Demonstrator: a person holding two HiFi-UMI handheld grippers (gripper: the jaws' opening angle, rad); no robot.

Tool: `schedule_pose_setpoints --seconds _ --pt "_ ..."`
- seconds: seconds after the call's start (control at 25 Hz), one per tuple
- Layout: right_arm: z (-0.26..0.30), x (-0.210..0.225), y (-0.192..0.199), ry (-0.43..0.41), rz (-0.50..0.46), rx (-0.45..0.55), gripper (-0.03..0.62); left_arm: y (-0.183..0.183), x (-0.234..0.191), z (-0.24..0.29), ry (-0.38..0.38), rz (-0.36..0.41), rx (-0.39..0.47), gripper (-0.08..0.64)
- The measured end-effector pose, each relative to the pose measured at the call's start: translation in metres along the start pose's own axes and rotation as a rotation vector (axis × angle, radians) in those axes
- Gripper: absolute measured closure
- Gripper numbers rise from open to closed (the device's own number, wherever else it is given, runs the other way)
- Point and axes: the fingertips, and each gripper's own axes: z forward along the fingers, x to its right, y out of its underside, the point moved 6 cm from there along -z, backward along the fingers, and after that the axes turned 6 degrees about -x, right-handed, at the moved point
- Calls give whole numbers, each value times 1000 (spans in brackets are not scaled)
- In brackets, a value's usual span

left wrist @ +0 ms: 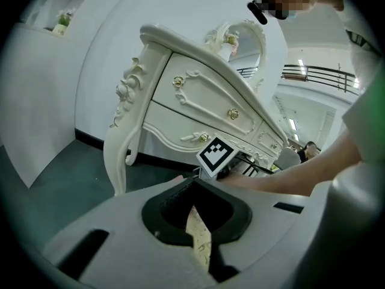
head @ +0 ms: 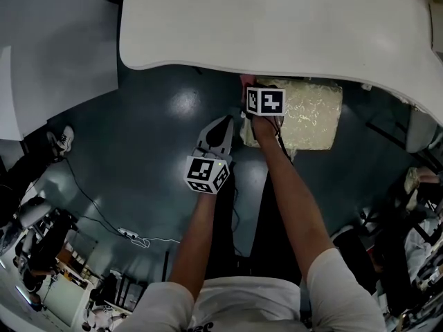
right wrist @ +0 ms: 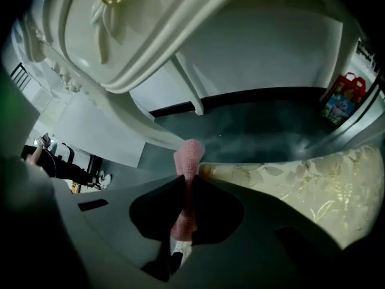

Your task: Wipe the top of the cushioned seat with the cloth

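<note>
The cushioned seat has cream floral fabric and stands half under the white dressing table. My right gripper is at the seat's near-left edge, shut on a pink cloth that sticks out past its tips above the cushion. My left gripper hovers just left of the seat over the floor. Its jaws stand together with only a thin slit between them. In the left gripper view, the left gripper holds nothing and faces the right gripper's marker cube.
The table's curved leg and drawers rise close on the left side. The table's underside hangs low over the seat. A red bag stands beyond the seat. A cable lies on the dark floor.
</note>
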Motion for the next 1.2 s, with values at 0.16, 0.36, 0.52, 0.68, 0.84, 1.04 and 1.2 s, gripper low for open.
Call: schedule_pose_setpoints --seconds 0.16,0.36,0.52,0.68,0.84,1.04,1.2 --pt "-9 12 1 -7 28 16 569 4 5 6 -6 -1 -6 546" --pt "-21 27 2 -31 34 15 569 3 20 12 -9 2 -7 546" --pt "-30 39 5 -47 44 15 569 3 33 20 -1 23 -14 546" --pt "-40 56 6 -64 48 16 569 4 50 31 6 35 -21 546" --pt "-52 83 6 -66 55 20 569 7 69 50 20 46 -34 546" --pt "-67 117 10 -61 69 30 569 16 94 71 45 50 -54 546" --pt "-83 145 12 -42 67 36 569 20 116 86 72 54 -64 546"
